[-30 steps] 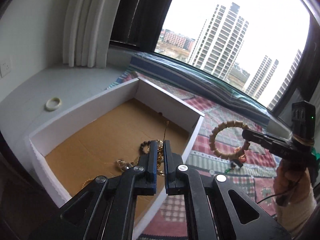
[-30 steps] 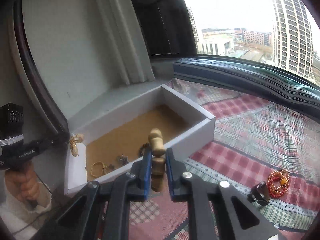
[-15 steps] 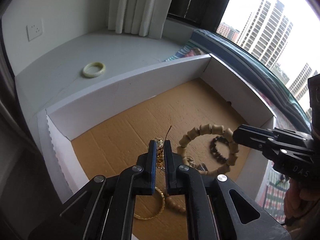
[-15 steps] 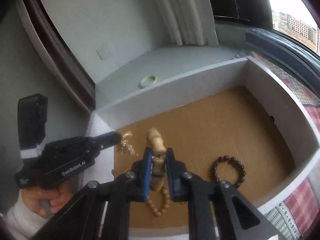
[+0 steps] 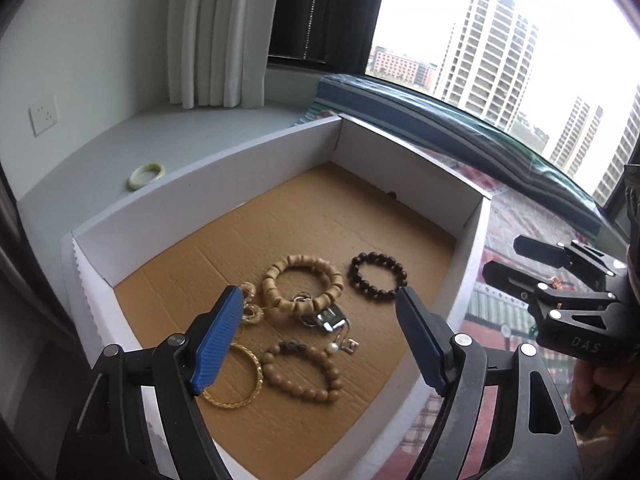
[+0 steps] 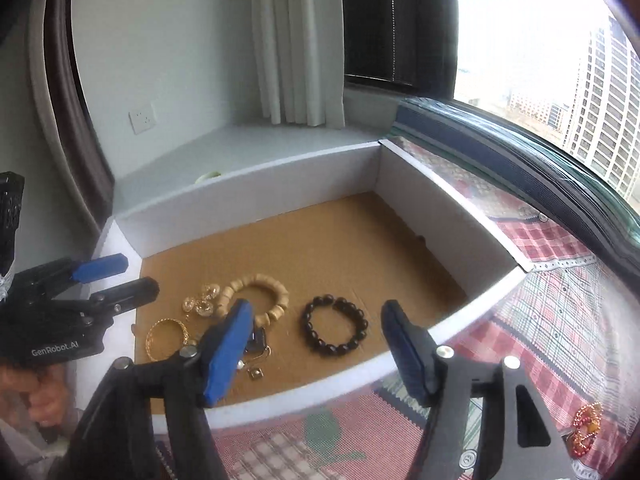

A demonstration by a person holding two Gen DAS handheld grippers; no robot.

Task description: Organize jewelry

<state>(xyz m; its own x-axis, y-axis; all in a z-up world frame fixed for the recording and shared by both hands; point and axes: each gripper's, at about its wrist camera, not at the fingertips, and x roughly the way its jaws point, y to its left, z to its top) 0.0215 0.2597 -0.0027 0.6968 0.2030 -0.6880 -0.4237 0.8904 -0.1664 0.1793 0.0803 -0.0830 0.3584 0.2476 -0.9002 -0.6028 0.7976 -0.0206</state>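
Both my grippers, left (image 5: 320, 328) and right (image 6: 316, 344), have just released and now gape empty. The chunky tan wooden-bead bracelet (image 5: 303, 283) and gold filigree earrings (image 6: 202, 302) now lie in the white cardboard box (image 5: 224, 184), frame centre. A red-bead bracelet (image 6: 587, 428) waits lower right.

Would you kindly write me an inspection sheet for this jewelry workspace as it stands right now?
Surface: grey sill, checked cloth.
Job's things: white box holding wooden bracelet, dark bead bracelet, gold bangle, small-bead bracelet, earrings; pale bangle on sill; red-orange beads on cloth.
Clutter: nothing seen.
Grippers: left gripper open, empty; right gripper open, empty.
Cables: nothing seen.
Surroundings: curtain, wall socket, window onto towers.
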